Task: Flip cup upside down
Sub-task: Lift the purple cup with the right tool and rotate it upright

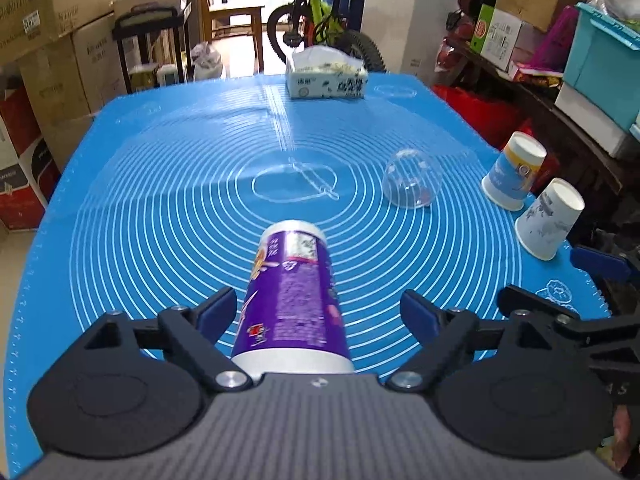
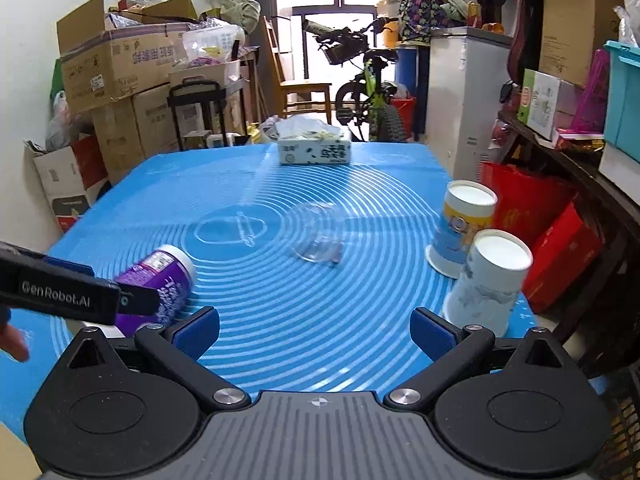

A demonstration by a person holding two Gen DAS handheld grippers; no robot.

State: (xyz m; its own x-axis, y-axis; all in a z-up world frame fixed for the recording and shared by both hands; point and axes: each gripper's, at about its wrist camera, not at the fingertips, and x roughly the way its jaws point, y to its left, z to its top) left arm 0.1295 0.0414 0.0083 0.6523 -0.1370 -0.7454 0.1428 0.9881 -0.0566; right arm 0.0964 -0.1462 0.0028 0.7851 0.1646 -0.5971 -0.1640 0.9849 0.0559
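A purple cup (image 1: 294,300) lies on its side on the blue mat (image 1: 160,200), its mouth toward me. My left gripper (image 1: 320,316) is open with its jaws on either side of the cup, not closed on it. In the right wrist view the purple cup (image 2: 164,284) lies at the left, partly hidden by the left gripper's black finger (image 2: 60,298). My right gripper (image 2: 316,334) is open and empty above the mat's near edge. A clear plastic cup (image 1: 410,182) lies tilted mid-mat; it also shows in the right wrist view (image 2: 318,236).
Two paper cups stand upside down at the mat's right edge (image 1: 514,176) (image 1: 548,220); they also show in the right wrist view (image 2: 460,228) (image 2: 488,280). A tissue box (image 1: 326,76) sits at the far edge. Cardboard boxes, a bicycle and shelves surround the table.
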